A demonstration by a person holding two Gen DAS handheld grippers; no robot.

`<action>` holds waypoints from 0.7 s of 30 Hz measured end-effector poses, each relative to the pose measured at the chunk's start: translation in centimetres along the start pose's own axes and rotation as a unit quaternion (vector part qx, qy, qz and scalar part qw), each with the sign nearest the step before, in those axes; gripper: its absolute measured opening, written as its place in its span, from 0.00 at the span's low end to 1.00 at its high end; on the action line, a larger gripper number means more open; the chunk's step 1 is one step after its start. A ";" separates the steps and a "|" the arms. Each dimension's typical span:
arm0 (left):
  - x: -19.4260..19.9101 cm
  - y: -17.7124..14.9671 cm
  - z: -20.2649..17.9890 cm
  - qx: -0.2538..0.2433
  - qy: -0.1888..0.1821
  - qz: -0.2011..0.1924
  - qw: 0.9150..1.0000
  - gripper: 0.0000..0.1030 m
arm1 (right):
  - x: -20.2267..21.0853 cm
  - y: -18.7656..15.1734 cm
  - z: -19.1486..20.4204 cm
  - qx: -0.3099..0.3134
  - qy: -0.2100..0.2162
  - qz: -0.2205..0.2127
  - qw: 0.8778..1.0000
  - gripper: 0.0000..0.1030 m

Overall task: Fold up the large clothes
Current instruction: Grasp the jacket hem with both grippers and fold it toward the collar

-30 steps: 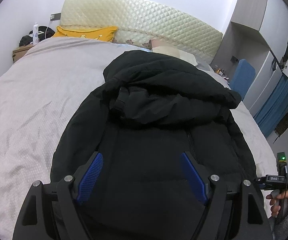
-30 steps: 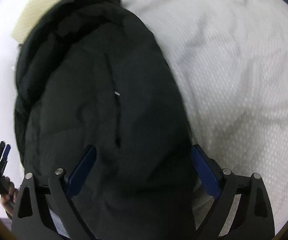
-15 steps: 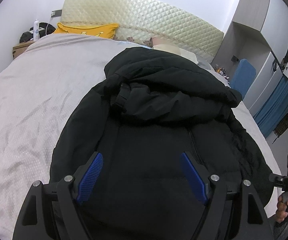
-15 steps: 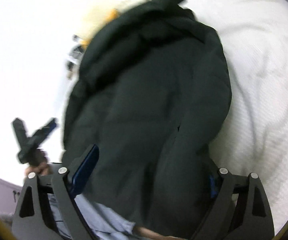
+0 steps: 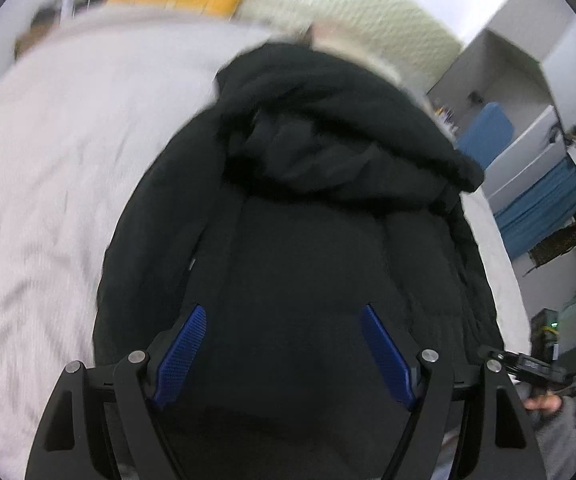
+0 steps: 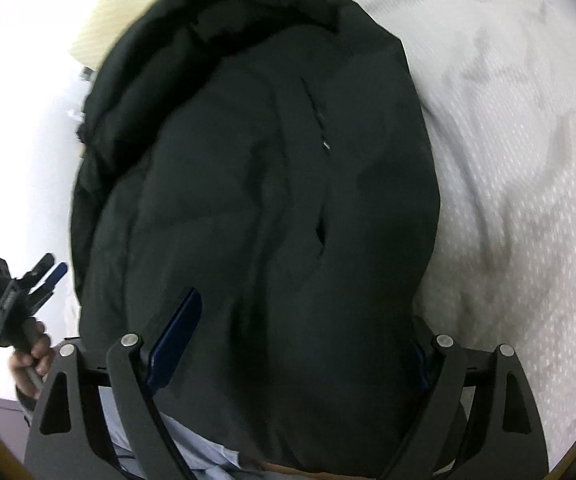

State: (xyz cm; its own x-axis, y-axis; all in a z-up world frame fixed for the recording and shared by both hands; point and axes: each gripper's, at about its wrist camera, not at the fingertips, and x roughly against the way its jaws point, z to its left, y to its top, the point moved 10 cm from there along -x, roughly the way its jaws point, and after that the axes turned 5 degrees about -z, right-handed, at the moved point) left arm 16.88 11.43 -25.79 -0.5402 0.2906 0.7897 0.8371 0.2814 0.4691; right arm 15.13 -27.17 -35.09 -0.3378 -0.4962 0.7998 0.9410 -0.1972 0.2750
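Black and puffy, the padded hooded jacket [image 5: 320,248] lies spread on the pale grey textured bed sheet [image 5: 48,184], its long axis running straight away from both cameras: hem nearest the person, bunched hood [image 5: 328,120] far off toward the cream quilted headboard [image 5: 328,12]. The left tongs [image 5: 284,348] stand wide apart over the hem end and grip nothing. The right tongs [image 6: 300,340] are also spread wide, the jacket's near edge [image 6: 288,400] filling the space between them, with the right-hand pad mostly hidden by cloth; no pinch is visible. Both tongs sit about equally near the hem, left toward one side and right toward the other, so a lengthwise fold bringing hem toward hood looks likely. No containers show clearly; the bedside clutter is too blurred to read.
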 end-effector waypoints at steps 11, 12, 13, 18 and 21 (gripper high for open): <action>0.4 -1.8 10.0 0.115 0.063 0.104 0.986 0.86 | 1.6 0.3 1.5 0.040 0.017 -0.020 0.999 0.14; -0.1 -2.2 10.4 0.129 0.055 0.115 0.983 0.86 | 1.9 0.4 1.7 0.044 0.019 -0.026 0.999 0.14; -0.6 -2.6 10.7 0.141 0.051 0.126 0.981 0.86 | 2.3 0.5 1.8 0.046 0.021 -0.031 0.998 0.13; -2.8 -4.0 10.0 0.129 0.055 0.186 0.973 0.86 | 2.7 0.6 1.7 0.041 0.023 -0.036 0.998 0.13; -3.5 -4.2 9.8 0.106 0.083 0.205 0.969 0.86 | 2.8 0.5 1.3 0.035 0.021 -0.035 0.999 0.13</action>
State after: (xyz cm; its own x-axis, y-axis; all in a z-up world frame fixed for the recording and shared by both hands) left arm 14.37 18.14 -34.38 -0.1306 0.2710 0.9537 0.9322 0.3612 0.0250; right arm 14.73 -27.53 -32.00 -0.4026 -0.5184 0.7544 0.9135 -0.1745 0.3675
